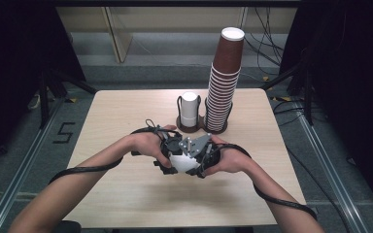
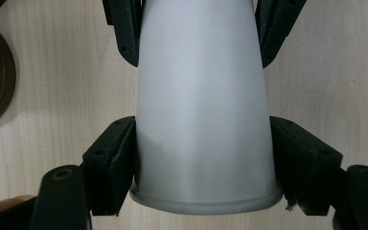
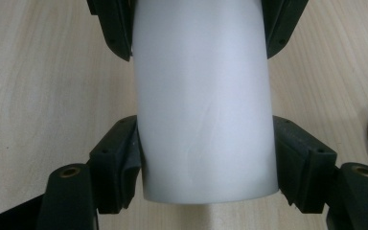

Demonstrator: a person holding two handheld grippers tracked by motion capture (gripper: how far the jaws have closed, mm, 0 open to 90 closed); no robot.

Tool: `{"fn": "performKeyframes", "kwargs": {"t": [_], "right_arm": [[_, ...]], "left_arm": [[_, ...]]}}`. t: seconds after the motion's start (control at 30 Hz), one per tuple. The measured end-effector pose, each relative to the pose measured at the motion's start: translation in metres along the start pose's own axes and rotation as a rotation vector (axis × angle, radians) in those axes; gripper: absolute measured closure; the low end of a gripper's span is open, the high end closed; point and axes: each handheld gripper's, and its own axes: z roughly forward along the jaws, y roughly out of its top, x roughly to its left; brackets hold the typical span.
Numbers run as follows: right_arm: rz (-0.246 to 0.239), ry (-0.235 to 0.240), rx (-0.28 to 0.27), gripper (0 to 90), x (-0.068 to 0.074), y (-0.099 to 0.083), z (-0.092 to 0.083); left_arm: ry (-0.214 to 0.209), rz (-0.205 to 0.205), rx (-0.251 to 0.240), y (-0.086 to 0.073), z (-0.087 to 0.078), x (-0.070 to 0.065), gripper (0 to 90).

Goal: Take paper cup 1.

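Both the left tongs (image 2: pixel 203 167) and right tongs (image 3: pixel 208 167) pinch one white cup (image 1: pixel 182 161) above the bench (image 1: pixel 126 194); squeezing or pulling unevenly could crush it.

Layout about the table (image 1: pixel 126 194), seen from the person's side.

At the middle of the table, over its top: a cup (image 1: pixel 183 161) lying level, clasped from the left by the left gripper (image 1: pixel 167 154) and from the right by the right gripper (image 1: pixel 200 156), one pair of jaws at each end. Behind the cup, toward the table's far edge: a holder (image 1: pixel 188 127) with a short stack of cups (image 1: pixel 190 108) standing in it. Just right of the holder, touching it or nearly so: a tall stack of cups (image 1: pixel 225 77) on its own base, rising well above the table's far edge.
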Motion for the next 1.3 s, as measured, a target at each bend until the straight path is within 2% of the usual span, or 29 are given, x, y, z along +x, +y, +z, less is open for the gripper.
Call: {"fn": "performKeyframes", "kwargs": {"t": [0.03, 0.07, 0.17, 0.2, 0.3, 0.33, 0.37, 0.47, 0.5, 0.53, 0.57, 0.67, 0.7, 0.73, 0.77, 0.83, 0.87, 0.9, 1.0, 1.03, 1.07, 1.17, 1.2, 1.23, 1.27, 1.3], "right_arm": [[-0.004, 0.000, 0.002, 32.9, 0.000, 0.000, 0.000], [-0.033, 0.016, 0.005, 33.6, -0.002, -0.001, 0.001], [-0.043, 0.010, 0.007, 34.3, -0.001, -0.003, 0.001], [-0.043, 0.010, 0.007, 34.3, -0.001, -0.003, 0.001], [-0.064, -0.003, 0.003, 34.3, -0.001, -0.004, 0.001], [-0.069, -0.002, 0.000, 34.3, 0.000, -0.005, 0.000], [-0.056, -0.008, 0.001, 34.3, 0.002, -0.005, -0.001], [-0.082, -0.014, -0.005, 34.3, 0.000, -0.006, -0.001], [-0.073, -0.015, -0.003, 34.3, 0.001, -0.007, -0.002], [-0.085, -0.019, -0.009, 34.3, 0.000, -0.007, -0.002], [-0.059, -0.029, -0.012, 34.3, 0.000, -0.010, -0.003], [-0.036, -0.032, -0.021, 34.3, 0.000, -0.013, -0.005], [0.017, -0.039, -0.009, 34.3, 0.003, -0.015, -0.007], [-0.032, -0.044, -0.037, 34.3, -0.002, -0.017, -0.006], [0.020, -0.052, -0.032, 34.3, 0.001, -0.019, -0.007], [-0.021, -0.053, -0.056, 34.3, -0.003, -0.021, -0.007], [0.007, -0.055, -0.054, 34.3, -0.002, -0.023, -0.008], [-0.026, -0.061, -0.064, 34.3, -0.004, -0.024, -0.008], [-0.002, -0.074, -0.078, 34.3, -0.004, -0.028, -0.010], [-0.021, -0.086, -0.087, 34.3, -0.006, -0.029, -0.011], [0.017, -0.078, -0.093, 34.3, -0.004, -0.030, -0.012], [0.020, -0.085, -0.116, 34.3, -0.006, -0.033, -0.014], [0.033, -0.085, -0.120, 34.3, -0.006, -0.034, -0.014], [0.067, -0.088, -0.119, 34.3, -0.004, -0.036, -0.015], [0.039, -0.089, -0.133, 34.2, -0.006, -0.036, -0.015], [0.039, -0.092, -0.140, 34.2, -0.006, -0.037, -0.016]], "left_arm": [[-0.006, -0.009, -0.018, 0.000, 0.001, -0.001, 28.3], [-0.005, 0.020, -0.021, 0.001, 0.000, 0.001, 28.3], [-0.007, -0.014, -0.033, 0.000, 0.001, -0.001, 27.5], [-0.005, 0.017, -0.010, 0.000, 0.000, 0.002, 27.5], [-0.012, 0.015, -0.038, -0.002, 0.000, 0.002, 25.3], [-0.012, -0.009, -0.069, -0.002, 0.000, 0.000, 21.2], [0.004, 0.031, -0.062, -0.003, -0.002, 0.003, 18.2], [0.019, 0.029, -0.077, -0.003, -0.004, 0.003, 12.5], [0.022, 0.008, -0.104, -0.004, -0.004, 0.003, 12.5], [0.030, 0.005, -0.116, -0.004, -0.004, 0.003, 10.1], [0.036, 0.003, -0.125, -0.005, -0.005, 0.004, 6.7], [0.058, -0.013, -0.158, -0.007, -0.007, 0.005, 4.5], [0.063, -0.023, -0.171, -0.008, -0.008, 0.005, 4.0], [0.064, -0.023, -0.176, -0.009, -0.009, 0.006, 3.6], [0.070, -0.028, -0.183, -0.010, -0.009, 0.006, 3.0], [0.080, -0.030, -0.191, -0.012, -0.010, 0.007, 2.4], [0.080, -0.036, -0.201, -0.013, -0.010, 0.007, 2.2], [0.080, -0.036, -0.207, -0.014, -0.010, 0.007, 2.0], [0.076, -0.045, -0.237, -0.017, -0.010, 0.006, 1.7], [0.076, -0.047, -0.242, -0.018, -0.010, 0.006, 1.6], [0.079, -0.048, -0.245, -0.018, -0.011, 0.006, 1.5], [0.084, -0.056, -0.262, -0.020, -0.012, 0.006, 1.3], [0.082, -0.060, -0.268, -0.021, -0.012, 0.006, 1.1], [0.082, -0.065, -0.275, -0.021, -0.012, 0.006, 0.8], [0.079, -0.067, -0.276, -0.022, -0.011, 0.006, 0.7], [0.082, -0.071, -0.280, -0.022, -0.011, 0.006, 0.5]]}}
